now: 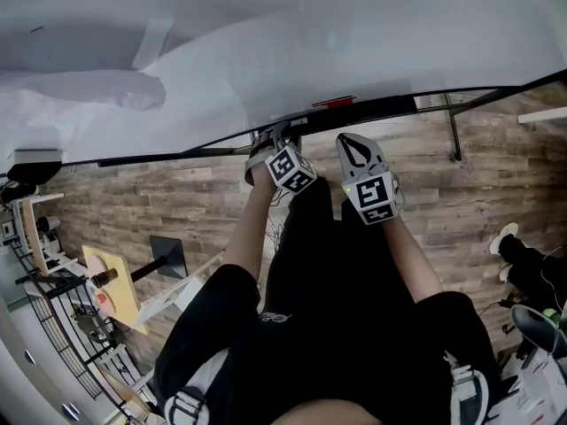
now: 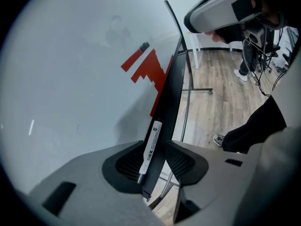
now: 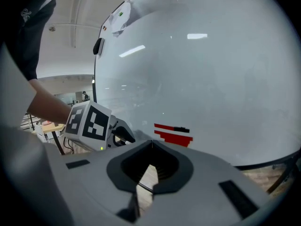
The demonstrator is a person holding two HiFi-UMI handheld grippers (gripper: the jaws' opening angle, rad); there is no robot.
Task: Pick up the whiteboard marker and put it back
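Left gripper point(image 2: 153, 145) jaws wide apart, whiteboard marker point(image 2: 148, 150) between them on the black tray point(image 2: 171, 98), red shape point(image 2: 148, 72) at 12 o'clock, right gripper point(image 3: 151, 142) at 3 o'clock, closed tight, holding nothing

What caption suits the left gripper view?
Open left tongs straddle a white cylindrical whiteboard marker on the black whiteboard ledge.

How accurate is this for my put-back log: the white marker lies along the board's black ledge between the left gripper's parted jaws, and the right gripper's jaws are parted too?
One slip: the right gripper view shows the right gripper shut and empty. The white marker does lie along the black ledge between the parted jaws of the left gripper.
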